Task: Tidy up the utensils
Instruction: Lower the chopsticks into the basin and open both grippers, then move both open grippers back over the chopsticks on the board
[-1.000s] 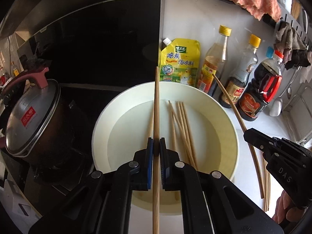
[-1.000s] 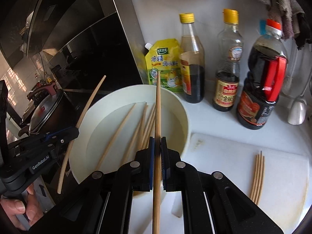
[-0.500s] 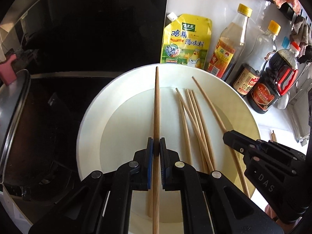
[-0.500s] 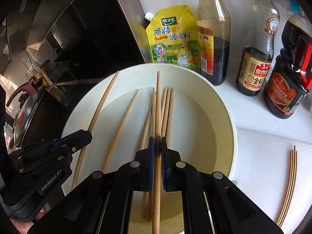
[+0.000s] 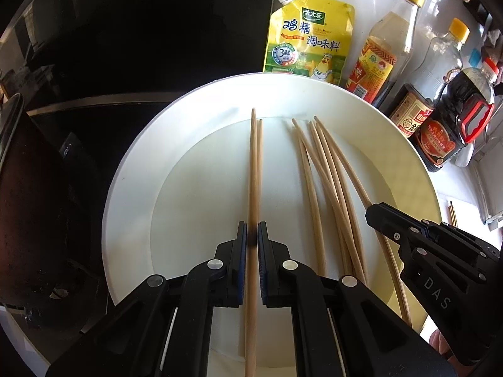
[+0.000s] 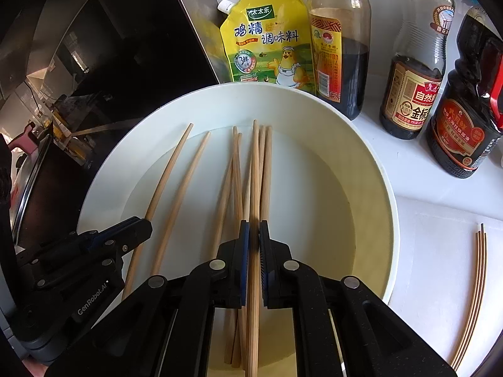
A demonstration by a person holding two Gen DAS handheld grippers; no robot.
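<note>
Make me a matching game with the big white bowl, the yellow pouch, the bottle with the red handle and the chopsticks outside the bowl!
Things:
1. big round white bowl
2. yellow seasoning pouch with a chicken picture
3. dark sauce bottle with a red handle
4. thin wooden chopsticks outside the bowl

Places:
A. on the white board, right of the bowl
B. far right of the bottle row
C. under both grippers, holding loose chopsticks
D. leaning behind the bowl, next to the dark stove panel

Pairs: 1-C, 2-D, 3-B, 4-A

both grippers lower, held chopsticks (image 5: pixel 253 169) (image 6: pixel 255 188) now inside bowl (image 5: pixel 135 169)
</note>
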